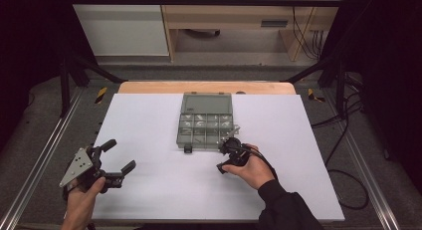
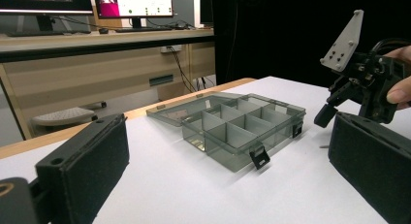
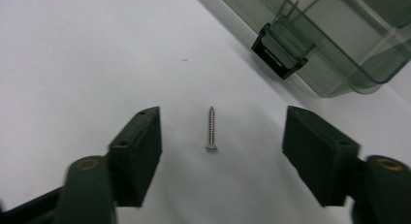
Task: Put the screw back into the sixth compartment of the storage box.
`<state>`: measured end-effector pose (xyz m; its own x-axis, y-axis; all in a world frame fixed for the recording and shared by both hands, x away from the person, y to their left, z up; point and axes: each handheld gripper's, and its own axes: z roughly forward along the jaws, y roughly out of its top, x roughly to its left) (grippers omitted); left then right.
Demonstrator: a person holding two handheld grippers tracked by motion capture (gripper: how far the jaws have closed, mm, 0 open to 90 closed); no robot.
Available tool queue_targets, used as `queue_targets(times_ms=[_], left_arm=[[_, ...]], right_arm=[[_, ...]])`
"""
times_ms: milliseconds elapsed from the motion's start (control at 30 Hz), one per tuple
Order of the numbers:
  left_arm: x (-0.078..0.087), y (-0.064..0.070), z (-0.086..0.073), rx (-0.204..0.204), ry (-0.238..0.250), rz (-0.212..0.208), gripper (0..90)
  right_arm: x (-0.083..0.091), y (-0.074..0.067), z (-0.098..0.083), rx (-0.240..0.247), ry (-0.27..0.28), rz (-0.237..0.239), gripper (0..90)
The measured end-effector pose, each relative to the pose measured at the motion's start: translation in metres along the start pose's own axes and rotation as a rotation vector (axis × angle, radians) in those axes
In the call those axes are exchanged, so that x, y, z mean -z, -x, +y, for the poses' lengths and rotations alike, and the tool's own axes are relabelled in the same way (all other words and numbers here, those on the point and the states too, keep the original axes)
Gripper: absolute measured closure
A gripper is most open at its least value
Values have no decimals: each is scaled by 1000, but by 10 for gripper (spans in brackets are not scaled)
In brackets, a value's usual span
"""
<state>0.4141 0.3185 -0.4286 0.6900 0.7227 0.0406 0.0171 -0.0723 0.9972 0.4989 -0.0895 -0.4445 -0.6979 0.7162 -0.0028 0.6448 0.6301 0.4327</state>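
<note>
A wide white desk [image 1: 149, 140] is seen from above, with a person's two hands entering from the near edge, each holding a black two-fingered gripper. Near the middle of the desk, toward its far side, sits a smoky grey translucent plastic organiser box [image 1: 205, 123] with its lid folded open away from the person and its inside split into small compartments. A black latch [image 3: 280, 53] hangs from the box's near wall.

The right gripper [image 1: 228, 153] hovers low over the desk just in front of the box's near right corner, pointing down. In the right gripper view, a small silver metal screw [image 3: 211, 129] lies flat on the white surface between the two black fingers [image 3: 138, 153], its pointed tip aimed away and its head nearer the camera. The fingers stand apart on either side of the screw, touching neither it nor each other. The screw lies outside the box, just beside the latch.

The left gripper [image 1: 118, 163] is held at the near left of the desk, well apart from the box, its fingers spread wide with nothing between them.
</note>
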Motion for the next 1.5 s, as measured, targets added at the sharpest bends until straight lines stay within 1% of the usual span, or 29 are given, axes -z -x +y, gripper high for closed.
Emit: queue_targets(times_ms=[67, 133, 167, 200, 233, 267, 300, 333, 400, 500, 533, 567, 600, 767, 833, 867, 900, 933, 1000, 1033, 1067, 1100, 1133, 1200, 1267, 1333, 1400, 1433, 1500], left_arm=[[0, 0, 0, 0, -1, 0, 10], [0, 0, 0, 1, 0, 0, 10], [0, 0, 0, 1, 0, 1, 10], [0, 0, 0, 1, 1, 1, 10], [0, 0, 0, 2, 1, 1, 10], [0, 0, 0, 1, 0, 1, 10], [0, 0, 0, 1, 0, 1, 10], [0, 0, 0, 1, 1, 1, 10], [0, 0, 0, 1, 0, 1, 10], [0, 0, 0, 0, -1, 1, 10], [0, 0, 0, 0, -1, 1, 10], [0, 0, 0, 0, -1, 1, 10], [0, 0, 0, -1, -1, 1, 10], [-1, 0, 0, -5, -2, -1, 11], [0, 0, 0, -8, -8, -2, 11], [0, 0, 0, -8, -7, -2, 11], [0, 0, 0, -8, -7, -1, 11], [0, 0, 0, -7, -3, 0, 11], [0, 0, 0, -4, -3, 1, 11], [0, 0, 0, -3, -3, 1, 11], [0, 0, 0, -3, -3, 1, 11], [0, 0, 0, -3, -3, 1, 11], [0, 0, 0, -3, -3, 1, 11], [0, 0, 0, -5, -5, 0, 11], [0, 0, 0, -6, -5, 0, 11], [0, 0, 0, -11, -6, -1, 11], [0, 0, 0, -10, -6, -1, 11], [0, 0, 0, -10, -6, -1, 11], [0, 0, 0, -12, -10, -3, 11]], right_arm=[[-3, 0, 1, 7, -12, 10, 386], [-5, 1, 2, 33, -19, 12, 438], [-5, 0, 3, 22, -27, 19, 469], [-5, 0, 5, 23, -32, 23, 497], [-5, 0, 6, 35, -31, 21, 528], [-4, -1, 6, 29, -35, 22, 548], [-4, 0, 7, 41, -33, 25, 572], [-4, 0, 8, 29, -38, 29, 595], [-5, 0, 8, 33, -41, 34, 635], [-6, 0, 8, 34, -47, 38, 684], [-7, 0, 8, 42, -50, 42, 695], [-7, -1, 9, 25, -61, 43, 709], [-8, 0, 8, 43, -56, 44, 721], [-10, -1, 7, 49, -56, 41, 802], [-10, -1, 6, 36, -53, 41, 845], [-11, -1, 6, 49, -47, 40, 862], [-11, -1, 6, 35, -51, 42, 872], [-11, 0, 5, 45, -43, 44, 874], [-10, 0, 4, 38, -34, 52, 876], [-10, 0, 3, 23, -29, 50, 876], [-9, 1, 2, 24, -14, 53, 876], [-7, 1, 1, 0, 1, 55, 877], [-6, 1, 1, -14, 14, 62, 877], [-5, 4, -1, -8, 52, 60, 877], [-2, 5, -3, -6, 95, 47, 877], [1, 4, -3, -37, 142, 52, 877], [4, 5, -4, -29, 185, 51, 877], [5, 4, -4, -36, 204, 43, 877], [8, 6, -5, -27, 254, 51, 877]])
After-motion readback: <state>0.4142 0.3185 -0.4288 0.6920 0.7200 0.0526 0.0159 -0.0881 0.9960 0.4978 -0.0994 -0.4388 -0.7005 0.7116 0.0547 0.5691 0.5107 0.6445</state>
